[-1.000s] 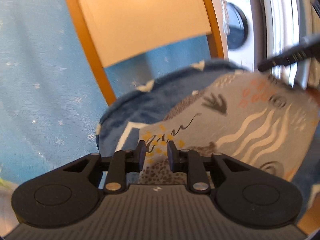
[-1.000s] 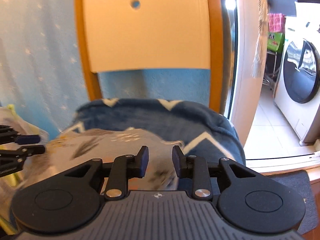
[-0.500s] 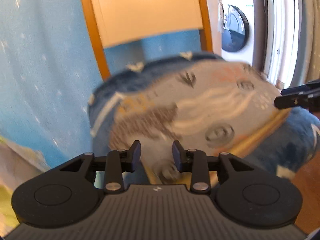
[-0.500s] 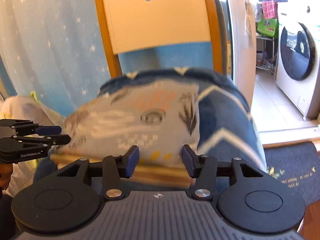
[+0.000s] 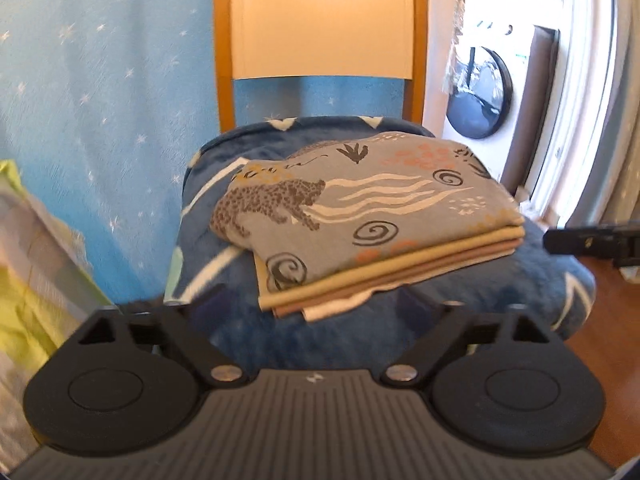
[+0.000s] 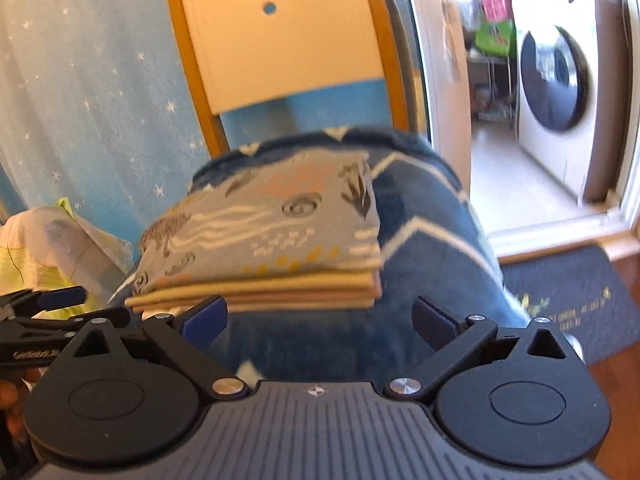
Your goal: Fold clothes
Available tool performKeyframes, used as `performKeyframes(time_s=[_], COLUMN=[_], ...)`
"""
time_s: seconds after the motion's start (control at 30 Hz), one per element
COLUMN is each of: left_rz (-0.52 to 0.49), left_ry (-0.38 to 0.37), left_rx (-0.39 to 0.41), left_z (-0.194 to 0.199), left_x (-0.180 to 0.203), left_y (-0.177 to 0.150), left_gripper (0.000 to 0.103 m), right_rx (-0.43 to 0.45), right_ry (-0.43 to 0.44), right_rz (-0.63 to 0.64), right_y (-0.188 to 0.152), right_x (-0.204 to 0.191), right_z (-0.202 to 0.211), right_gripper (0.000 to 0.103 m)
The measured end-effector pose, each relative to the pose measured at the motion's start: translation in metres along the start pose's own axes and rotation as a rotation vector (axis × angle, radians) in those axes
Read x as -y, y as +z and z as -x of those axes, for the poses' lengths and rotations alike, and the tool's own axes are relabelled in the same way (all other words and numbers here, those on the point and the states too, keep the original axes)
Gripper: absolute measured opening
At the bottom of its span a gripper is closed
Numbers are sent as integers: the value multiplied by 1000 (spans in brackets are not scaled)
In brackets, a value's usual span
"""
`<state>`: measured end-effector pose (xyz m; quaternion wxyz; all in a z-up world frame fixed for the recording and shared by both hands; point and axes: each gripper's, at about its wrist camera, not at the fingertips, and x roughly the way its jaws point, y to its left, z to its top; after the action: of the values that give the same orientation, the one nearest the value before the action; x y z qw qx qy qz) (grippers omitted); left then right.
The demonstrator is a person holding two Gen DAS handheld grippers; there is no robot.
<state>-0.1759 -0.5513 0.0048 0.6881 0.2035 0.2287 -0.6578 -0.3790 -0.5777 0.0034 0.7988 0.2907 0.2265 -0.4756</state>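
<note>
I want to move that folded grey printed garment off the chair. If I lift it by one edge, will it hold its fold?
Probably not. The garment is soft cloth in several loose layers, so lifted by one edge it would likely droop and unfold. It looks light. The fuzzy blanket beneath would likely grip it, so pushing may rumple it rather than slide it.

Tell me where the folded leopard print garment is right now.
The folded garment lies centred in both wrist views on the blue blanket covering the chair seat, ahead of both open grippers.

Wooden chair (image 5: 324, 20), starry curtain (image 5: 100, 80), probably a washing machine (image 6: 560, 80).
</note>
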Motion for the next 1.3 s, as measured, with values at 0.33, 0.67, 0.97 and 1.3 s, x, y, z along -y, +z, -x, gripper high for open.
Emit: performKeyframes(time_s=[0.33, 0.67, 0.97, 1.3], left_rz=[43, 58, 51, 64], left_ry=[-17, 34, 29, 8], left_rx=[45, 17, -40, -59], left_z=[24, 43, 36, 28], left_x=[8, 12, 19, 30], left_y=[-7, -14, -23, -22], left_gripper=[102, 102, 102, 102], right_rx=[-22, -29, -54, -55], right_ry=[-44, -93, -106, -117], right_rz=[17, 63, 75, 83], right_y=[-4, -9, -13, -14], right_x=[-21, -39, -42, -42], right_z=[18, 23, 16, 17], right_gripper=[103, 103, 103, 103])
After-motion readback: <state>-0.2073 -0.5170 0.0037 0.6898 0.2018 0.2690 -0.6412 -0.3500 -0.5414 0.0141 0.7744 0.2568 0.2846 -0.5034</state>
